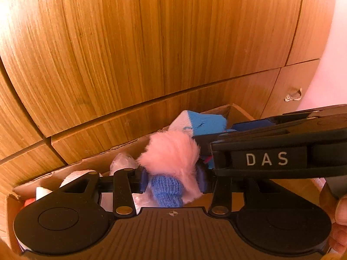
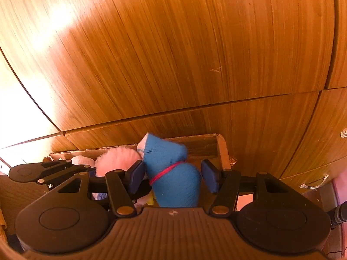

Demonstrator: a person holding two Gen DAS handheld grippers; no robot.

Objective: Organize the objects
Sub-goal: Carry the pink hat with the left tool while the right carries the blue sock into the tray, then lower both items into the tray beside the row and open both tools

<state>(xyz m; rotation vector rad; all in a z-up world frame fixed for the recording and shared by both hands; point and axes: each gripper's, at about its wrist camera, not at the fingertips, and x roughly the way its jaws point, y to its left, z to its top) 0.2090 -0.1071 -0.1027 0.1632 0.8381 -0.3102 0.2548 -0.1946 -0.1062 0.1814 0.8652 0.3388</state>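
Observation:
A cardboard box (image 1: 121, 151) stands against a wooden wardrobe; it also shows in the right wrist view (image 2: 221, 147). My left gripper (image 1: 173, 178) is shut on a pink fluffy pompom item (image 1: 171, 151) with a blue knitted part (image 1: 167, 190), held over the box. My right gripper (image 2: 173, 175) is open around a blue rolled sock (image 2: 171, 173) with a red band; the left pad touches it, the right pad stands apart. The blue sock (image 1: 206, 122) and the right gripper's body (image 1: 277, 149) show at the right of the left wrist view. The pompom (image 2: 117, 160) shows left of the sock.
The wardrobe doors (image 1: 151, 43) fill the background, with drawers and metal handles (image 2: 314, 185) at the lower right. White and pale pink fabric items (image 1: 123, 162) lie in the box's left part. A pink wall (image 1: 331, 65) is at the far right.

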